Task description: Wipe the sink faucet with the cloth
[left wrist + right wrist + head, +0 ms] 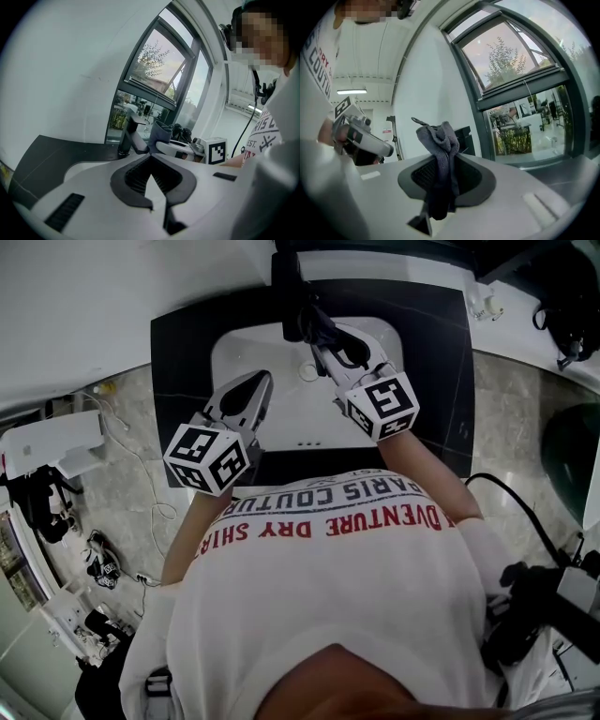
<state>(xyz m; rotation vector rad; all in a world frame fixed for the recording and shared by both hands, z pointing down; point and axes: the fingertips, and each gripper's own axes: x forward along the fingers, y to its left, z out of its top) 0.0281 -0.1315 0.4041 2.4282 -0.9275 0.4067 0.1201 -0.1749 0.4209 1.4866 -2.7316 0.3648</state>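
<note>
one grey cloth (439, 154) is pinched between the jaws of the right gripper (328, 345), bunched above them and hanging in a fold below. in the left gripper view the cloth (159, 132) sits just beside the spout of the black faucet (127, 136), on its right; whether it touches the spout cannot be told. from the head view the faucet (286, 282) stands at the far edge of the white sink basin (234, 352), and the cloth (314, 322) shows as a dark bundle right against it, over the back of the basin.

the left gripper (255, 382) hangs over the near left part of the basin, well apart from the faucet, with its jaws pressed together and nothing between them. each gripper carries a marker cube: the left cube (208, 457) is over the basin's near left corner, the right cube (384, 406) above its right side.

the drain (307, 371) lies between the two grippers, and a row of small holes (307, 442) marks the basin's near wall. the basin is set into a black countertop (178, 343), which stands against a white wall (94, 296).

the person's white t-shirt with red lettering (328, 521) fills the lower part of the head view. a pale stone floor (141, 474) spreads on both sides, with a thin white cable (155, 507) trailing across it on the left. a large window (520, 89) with trees outside shows behind the cloth in the right gripper view.
</note>
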